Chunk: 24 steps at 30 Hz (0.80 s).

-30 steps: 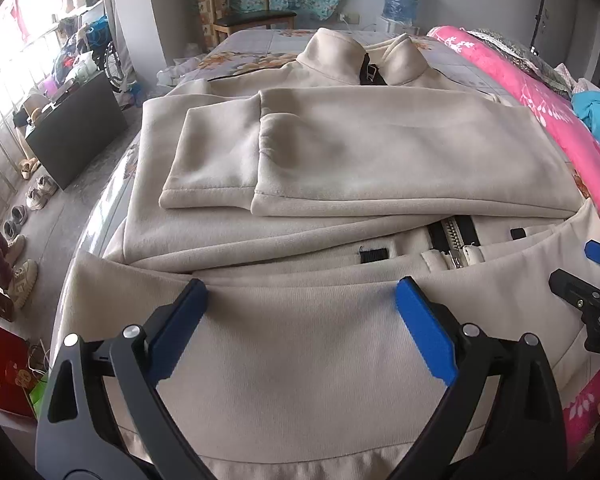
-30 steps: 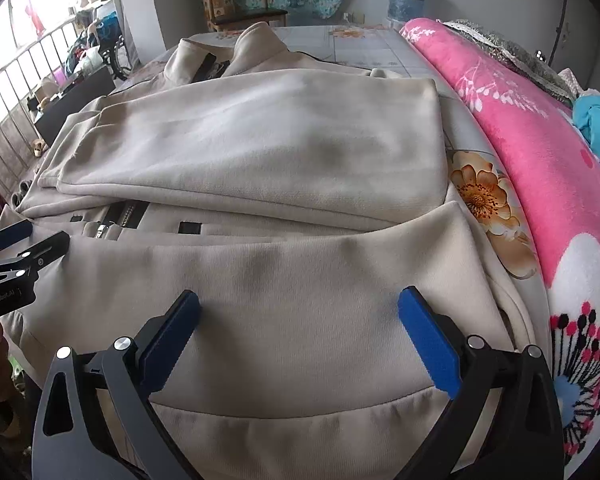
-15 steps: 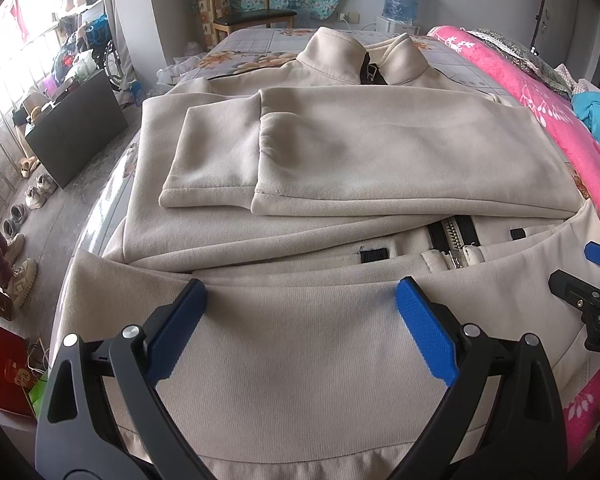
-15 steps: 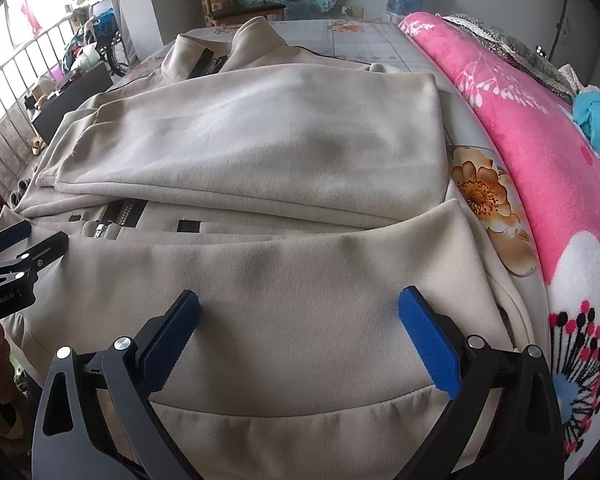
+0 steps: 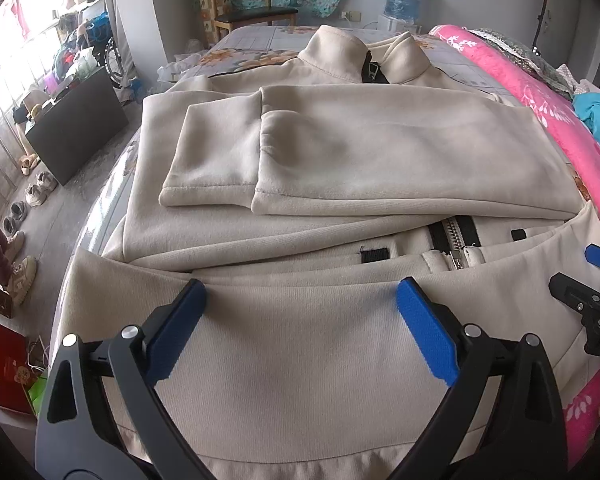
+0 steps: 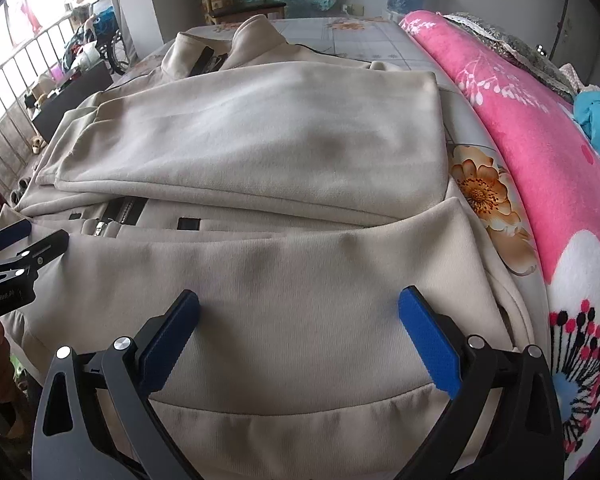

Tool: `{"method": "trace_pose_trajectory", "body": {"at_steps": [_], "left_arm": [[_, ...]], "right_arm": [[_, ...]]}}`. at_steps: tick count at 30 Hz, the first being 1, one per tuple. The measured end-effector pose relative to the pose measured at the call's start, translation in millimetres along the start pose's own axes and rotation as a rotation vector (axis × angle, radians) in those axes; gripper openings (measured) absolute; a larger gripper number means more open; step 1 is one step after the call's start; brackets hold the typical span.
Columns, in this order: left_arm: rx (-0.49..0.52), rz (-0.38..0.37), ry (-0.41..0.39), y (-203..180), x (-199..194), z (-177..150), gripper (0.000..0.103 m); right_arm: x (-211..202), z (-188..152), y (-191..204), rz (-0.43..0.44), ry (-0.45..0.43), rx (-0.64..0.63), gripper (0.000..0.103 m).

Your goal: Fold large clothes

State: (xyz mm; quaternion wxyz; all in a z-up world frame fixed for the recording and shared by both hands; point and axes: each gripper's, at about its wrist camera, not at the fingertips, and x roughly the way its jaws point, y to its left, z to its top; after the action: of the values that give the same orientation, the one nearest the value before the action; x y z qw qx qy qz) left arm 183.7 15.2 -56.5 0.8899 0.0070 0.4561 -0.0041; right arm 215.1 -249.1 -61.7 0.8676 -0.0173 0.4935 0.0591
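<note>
Nothing moved since before: both grippers' fingers [image 5: 426,330] [image 6: 428,340] wide apart over the folded beige jacket [image 5: 340,152].

a large beige zip-up jacket [image 5: 340,152] lies flat on the bed, collar at the far end. both sleeves are folded across its chest, cuffs pointing left. its bottom hem is folded up over the zipper [image 5: 454,240], nearest the cameras.
</note>
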Motion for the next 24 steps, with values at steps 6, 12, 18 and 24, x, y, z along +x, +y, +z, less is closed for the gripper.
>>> {"method": "trace_pose_trajectory", "body": {"at_steps": [6,12,18,24], "left_arm": [[-0.001,0.000,0.001,-0.1,-0.1,-0.3,0.094],[-0.001,0.000,0.002,0.4,0.3,-0.3,0.094],[-0.019,-0.022,0.036,8.7,-3.5,5.1,0.094],[0.047,0.022,-0.119,41.4,-57.8,32.1,0.094]], "right_arm": [[1.1,1.6,-0.1,0.002,0.019,-0.005,0.097],[1.1,1.6,0.1,0.002,0.021,-0.004,0.097],[1.6,2.2,0.1,0.017,0.038,-0.030,0.097],[3.4,15.7,-2.2,0.072,0.160,-0.059,0.097]]}}
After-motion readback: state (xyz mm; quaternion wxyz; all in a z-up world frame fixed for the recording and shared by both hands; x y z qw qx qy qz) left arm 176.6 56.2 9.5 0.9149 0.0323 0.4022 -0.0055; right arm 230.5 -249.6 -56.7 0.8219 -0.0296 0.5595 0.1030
